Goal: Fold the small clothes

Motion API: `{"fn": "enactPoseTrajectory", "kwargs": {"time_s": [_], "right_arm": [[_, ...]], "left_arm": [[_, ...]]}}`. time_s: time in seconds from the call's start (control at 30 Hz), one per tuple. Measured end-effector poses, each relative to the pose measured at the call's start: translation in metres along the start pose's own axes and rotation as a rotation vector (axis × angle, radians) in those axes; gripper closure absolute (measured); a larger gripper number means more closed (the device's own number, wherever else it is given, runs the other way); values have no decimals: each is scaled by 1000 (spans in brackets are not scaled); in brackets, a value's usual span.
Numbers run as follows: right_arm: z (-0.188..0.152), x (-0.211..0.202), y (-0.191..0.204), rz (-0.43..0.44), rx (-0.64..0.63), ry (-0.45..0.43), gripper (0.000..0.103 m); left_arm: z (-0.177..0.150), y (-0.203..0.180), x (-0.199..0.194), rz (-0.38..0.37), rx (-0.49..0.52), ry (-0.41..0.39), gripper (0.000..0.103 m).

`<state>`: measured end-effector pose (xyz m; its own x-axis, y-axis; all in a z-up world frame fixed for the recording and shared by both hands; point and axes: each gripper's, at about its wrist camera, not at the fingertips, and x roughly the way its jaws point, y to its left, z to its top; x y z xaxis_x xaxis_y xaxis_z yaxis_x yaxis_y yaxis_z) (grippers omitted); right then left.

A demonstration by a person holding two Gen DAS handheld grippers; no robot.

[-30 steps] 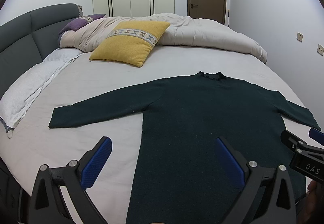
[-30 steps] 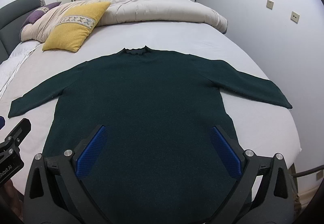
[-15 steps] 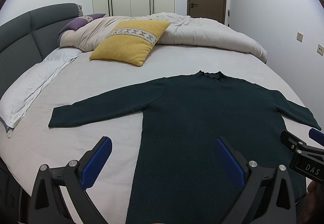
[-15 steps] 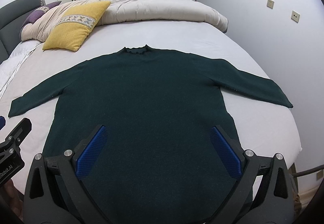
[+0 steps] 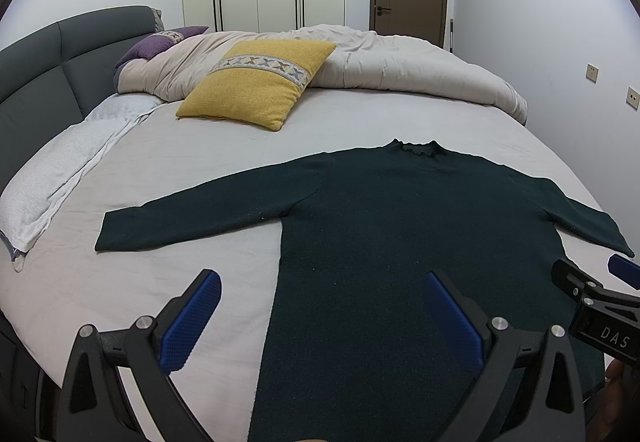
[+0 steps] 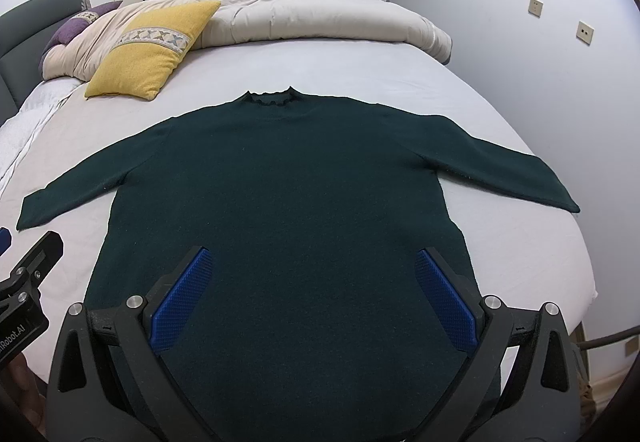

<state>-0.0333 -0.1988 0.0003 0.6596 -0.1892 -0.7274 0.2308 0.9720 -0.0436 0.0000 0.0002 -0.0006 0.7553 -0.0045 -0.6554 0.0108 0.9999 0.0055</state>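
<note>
A dark green long-sleeved sweater (image 5: 400, 226) (image 6: 288, 194) lies flat on the bed, collar away from me, both sleeves spread out sideways. My left gripper (image 5: 320, 282) hovers open above the sweater's lower left edge, one blue pad (image 5: 192, 322) over the bare sheet, the other over the knit. My right gripper (image 6: 312, 262) is open above the sweater's lower body, nothing between its fingers. The right gripper's tip (image 5: 600, 298) shows at the right edge of the left wrist view; the left one's tip (image 6: 28, 282) shows at the left edge of the right wrist view.
A yellow cushion (image 5: 260, 82) and a bunched beige duvet (image 5: 400, 62) lie at the far side of the grey sheet (image 5: 180, 162). A purple pillow (image 5: 160, 42) and a dark headboard (image 5: 60, 70) are at the left, with a white towel (image 5: 60, 162). The bed's edge (image 6: 580, 262) drops off at the right.
The right wrist view has shifted very slightly; the sweater and the left gripper look unchanged.
</note>
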Motion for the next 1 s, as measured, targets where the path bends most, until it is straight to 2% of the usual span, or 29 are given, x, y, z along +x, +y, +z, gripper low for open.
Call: {"fn": "enactPoseTrajectory", "kwargs": {"time_s": [1.0], "right_arm": [[-3,5,8,2,-6,12,0]], "left_arm": [[-1,1,-1,-2,-2,3,0]]}}
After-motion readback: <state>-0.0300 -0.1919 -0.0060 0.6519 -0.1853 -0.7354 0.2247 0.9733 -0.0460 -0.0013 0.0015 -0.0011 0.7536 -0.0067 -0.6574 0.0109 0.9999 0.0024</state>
